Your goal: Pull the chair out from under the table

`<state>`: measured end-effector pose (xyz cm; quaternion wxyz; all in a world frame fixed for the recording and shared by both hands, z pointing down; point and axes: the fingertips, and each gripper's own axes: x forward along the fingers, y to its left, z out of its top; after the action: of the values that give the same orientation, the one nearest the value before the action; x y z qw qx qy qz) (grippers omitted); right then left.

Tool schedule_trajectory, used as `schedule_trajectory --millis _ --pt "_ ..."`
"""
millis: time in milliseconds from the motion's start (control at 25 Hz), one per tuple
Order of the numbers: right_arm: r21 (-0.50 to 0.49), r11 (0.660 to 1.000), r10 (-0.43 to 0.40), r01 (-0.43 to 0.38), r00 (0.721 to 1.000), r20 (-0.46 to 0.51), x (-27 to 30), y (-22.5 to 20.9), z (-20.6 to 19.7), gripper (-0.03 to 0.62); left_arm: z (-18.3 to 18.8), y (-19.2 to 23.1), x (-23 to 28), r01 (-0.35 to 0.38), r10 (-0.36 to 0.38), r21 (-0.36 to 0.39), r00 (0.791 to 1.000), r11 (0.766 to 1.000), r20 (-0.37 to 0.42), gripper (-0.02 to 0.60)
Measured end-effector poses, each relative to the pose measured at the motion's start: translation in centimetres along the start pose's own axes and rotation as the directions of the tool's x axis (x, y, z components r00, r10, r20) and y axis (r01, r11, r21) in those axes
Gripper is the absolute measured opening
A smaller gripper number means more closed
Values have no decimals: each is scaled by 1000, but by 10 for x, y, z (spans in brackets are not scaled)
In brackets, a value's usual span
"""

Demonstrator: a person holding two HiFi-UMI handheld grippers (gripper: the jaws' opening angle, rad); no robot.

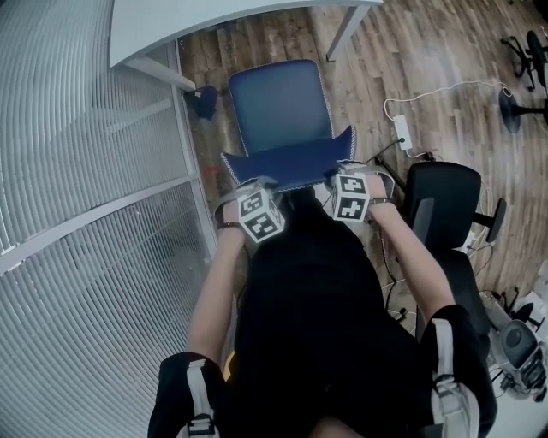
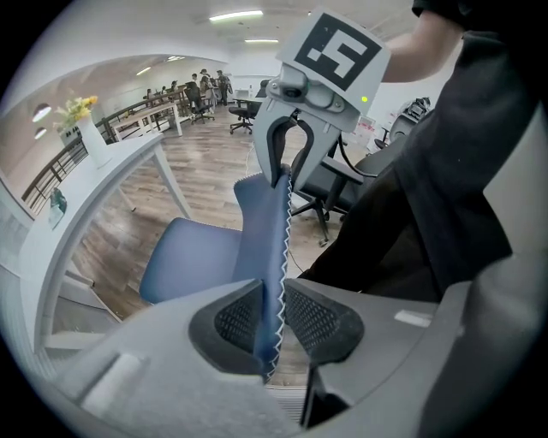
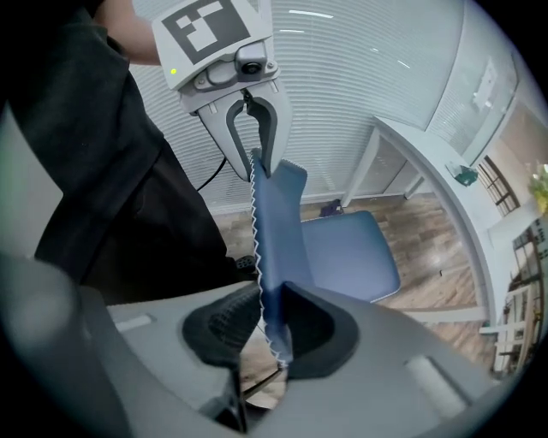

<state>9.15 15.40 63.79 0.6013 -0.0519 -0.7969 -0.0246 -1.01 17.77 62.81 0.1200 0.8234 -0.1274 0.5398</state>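
Left gripper [image 2: 276,321]: the jaws are closed on the top edge of the chair's backrest [image 2: 261,231]. The blue panel with its white zigzag stitching runs up between the two ribbed pads. One pad lies flat on the fabric and the other sits at the stitched edge.

Right gripper [image 3: 265,329]: same condition. The jaws are clamped on that backrest [image 3: 278,231], with the stitched edge against one pad and the blue face against the other. Each gripper view shows the opposite gripper further along the edge, likewise astride it.

Head view: the left gripper [image 1: 257,183] and right gripper [image 1: 347,168] point steeply down. They hold the backrest [image 1: 287,162] near its two upper corners, well apart from each other. Each marker cube [image 1: 259,216] sits just behind its jaws, and the person's forearms [image 1: 218,282] run back from them.

Chair [image 1: 282,111]: it stands upright with its seat [image 1: 281,101] facing the table [image 1: 171,26] and its backrest toward the person. The whole seat is visible, clear of the table's curved edge and just in front of it. A table leg [image 1: 342,32] stands beyond the seat's far right corner.

Surroundings: wooden floor [image 1: 428,60]. A ribbed wall [image 1: 86,171] runs along the left. A black office chair [image 1: 441,201] is at the right, near the right forearm. A power strip [image 1: 402,133] lies on the floor beyond the black chair.
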Motion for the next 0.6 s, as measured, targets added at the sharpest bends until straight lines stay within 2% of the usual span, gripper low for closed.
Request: schedule_trajectory --millis 280,600 --pt "85 996 -8 3 998 63 -4 -15 2 95 6 14 -4 -43 43 13 998 999 40 81" --pt "94 995 -53 46 996 68 -6 -31 6 95 9 29 -6 -62 59 28 995 998 82 81"
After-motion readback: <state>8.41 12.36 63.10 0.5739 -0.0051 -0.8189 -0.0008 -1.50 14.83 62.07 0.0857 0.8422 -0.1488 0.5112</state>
